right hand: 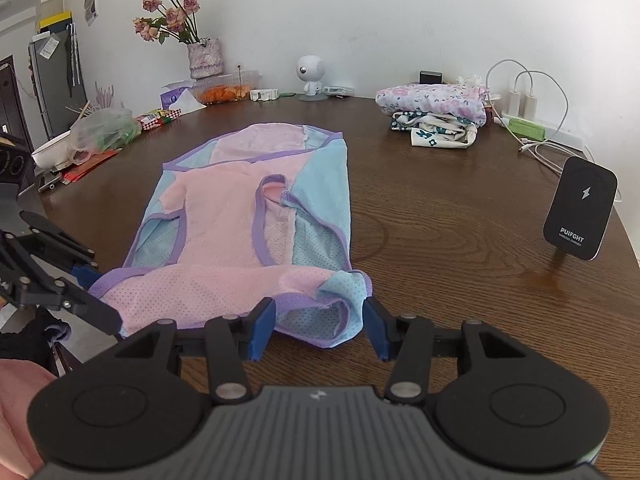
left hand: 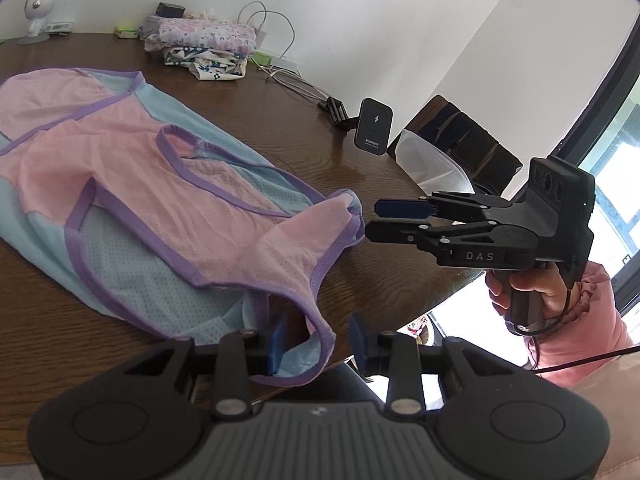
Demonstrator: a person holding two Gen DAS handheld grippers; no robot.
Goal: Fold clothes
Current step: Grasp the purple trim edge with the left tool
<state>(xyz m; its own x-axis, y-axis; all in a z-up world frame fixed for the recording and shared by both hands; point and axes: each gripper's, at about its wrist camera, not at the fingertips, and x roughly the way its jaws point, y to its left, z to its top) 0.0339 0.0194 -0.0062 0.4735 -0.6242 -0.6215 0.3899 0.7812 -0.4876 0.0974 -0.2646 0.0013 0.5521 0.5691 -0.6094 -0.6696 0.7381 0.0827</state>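
Observation:
A pink and light-blue mesh garment with purple trim (left hand: 160, 208) lies flat on the brown wooden table (left hand: 360, 152), also in the right wrist view (right hand: 248, 216). My left gripper (left hand: 318, 340) is open, its blue pads either side of the garment's near corner at the table edge. It also shows at the left of the right wrist view (right hand: 100, 296). My right gripper (right hand: 320, 326) is open, straddling the garment's near right corner. In the left wrist view my right gripper (left hand: 374, 218) hovers just right of that corner.
A stack of folded floral clothes (right hand: 436, 110) sits at the back. A black wireless charger stand (right hand: 582, 208), cables and plugs (right hand: 532, 120) are at the right. A flower vase (right hand: 205, 58), snack bags (right hand: 104, 130) and a small white figurine (right hand: 310, 74) line the far edge.

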